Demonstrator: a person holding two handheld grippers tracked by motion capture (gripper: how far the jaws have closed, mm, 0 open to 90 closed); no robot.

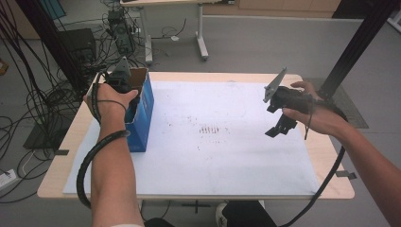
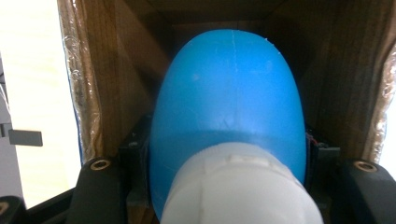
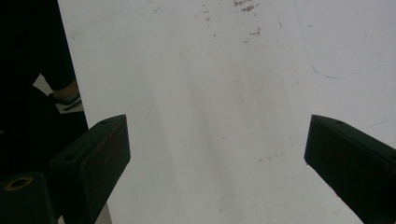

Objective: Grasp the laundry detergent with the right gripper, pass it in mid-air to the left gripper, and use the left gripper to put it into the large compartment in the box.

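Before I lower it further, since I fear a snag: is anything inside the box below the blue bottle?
Nothing visible. The left hand-held gripper holds the blue bottle inside the box; brown walls surround it, and the dark bottom beyond looks bare.

No text, label, brand, number or sign can be read in any of the views. The blue box has plain sides as far as they show, the blue bottle with its white cap carries no print on the side in view, and the white sheet beside the box bears only smudges and a faint pen line.
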